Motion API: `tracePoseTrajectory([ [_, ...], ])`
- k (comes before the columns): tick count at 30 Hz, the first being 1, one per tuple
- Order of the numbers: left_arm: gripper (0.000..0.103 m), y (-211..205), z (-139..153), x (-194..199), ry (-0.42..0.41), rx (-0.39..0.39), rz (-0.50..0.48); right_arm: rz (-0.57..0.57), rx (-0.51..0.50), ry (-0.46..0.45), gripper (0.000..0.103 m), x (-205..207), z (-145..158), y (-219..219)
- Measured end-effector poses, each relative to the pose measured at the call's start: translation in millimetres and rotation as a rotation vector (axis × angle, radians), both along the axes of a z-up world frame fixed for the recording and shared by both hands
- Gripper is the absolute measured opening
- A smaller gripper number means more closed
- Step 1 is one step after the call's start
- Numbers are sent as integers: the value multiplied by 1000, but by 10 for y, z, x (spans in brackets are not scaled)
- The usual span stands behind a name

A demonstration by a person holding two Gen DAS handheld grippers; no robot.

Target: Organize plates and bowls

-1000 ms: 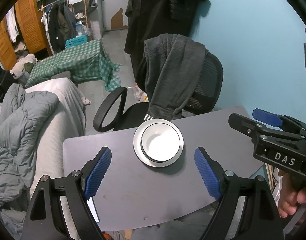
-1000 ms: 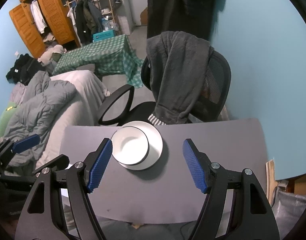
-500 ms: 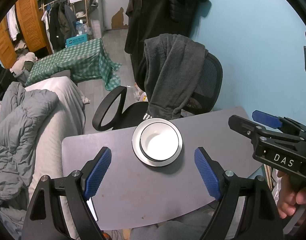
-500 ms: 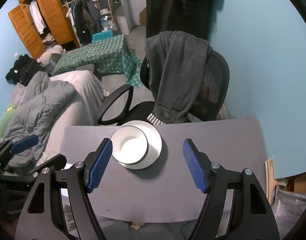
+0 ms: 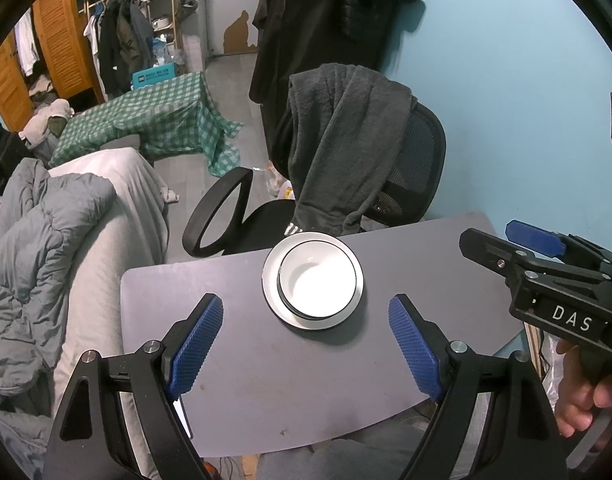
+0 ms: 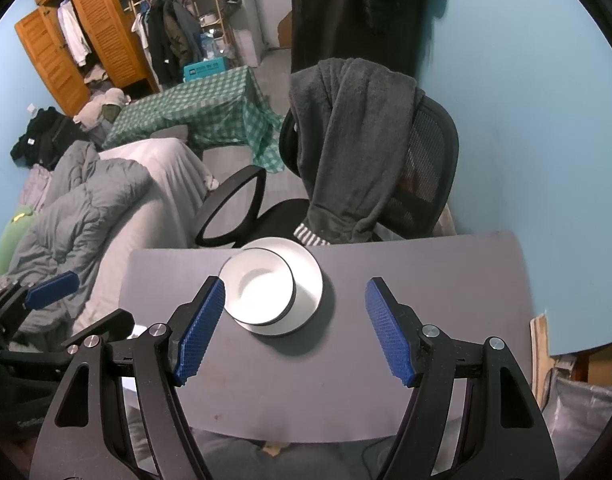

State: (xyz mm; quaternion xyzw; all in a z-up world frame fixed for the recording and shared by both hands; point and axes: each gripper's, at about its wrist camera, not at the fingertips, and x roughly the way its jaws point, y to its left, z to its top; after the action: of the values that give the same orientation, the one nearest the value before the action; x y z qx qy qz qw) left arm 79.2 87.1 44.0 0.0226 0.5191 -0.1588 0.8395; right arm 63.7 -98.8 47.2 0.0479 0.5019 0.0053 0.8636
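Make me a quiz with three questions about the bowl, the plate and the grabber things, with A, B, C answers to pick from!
1. Where is the bowl?
A. On the plate
B. On the office chair
C. Held in a gripper

2. What colour are the pads on the gripper fingers?
A. Red
B. Blue
C. Yellow

3. How is the left gripper?
A. Shut on the plate
B. Shut on the bowl
C. Open, holding nothing

Answers:
1. A, the white bowl sits on the white plate on the grey table.
2. B, both textured pads show blue in the right wrist view, on the right gripper.
3. C, its fingers stand wide apart above the table, with the dishes beyond them, untouched.
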Motion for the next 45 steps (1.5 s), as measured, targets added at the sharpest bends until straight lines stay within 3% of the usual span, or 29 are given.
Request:
tracePoseTrajectory([
  [45,86,55,-23,133,7,12,24,-5,6,7,72,20,1,141],
])
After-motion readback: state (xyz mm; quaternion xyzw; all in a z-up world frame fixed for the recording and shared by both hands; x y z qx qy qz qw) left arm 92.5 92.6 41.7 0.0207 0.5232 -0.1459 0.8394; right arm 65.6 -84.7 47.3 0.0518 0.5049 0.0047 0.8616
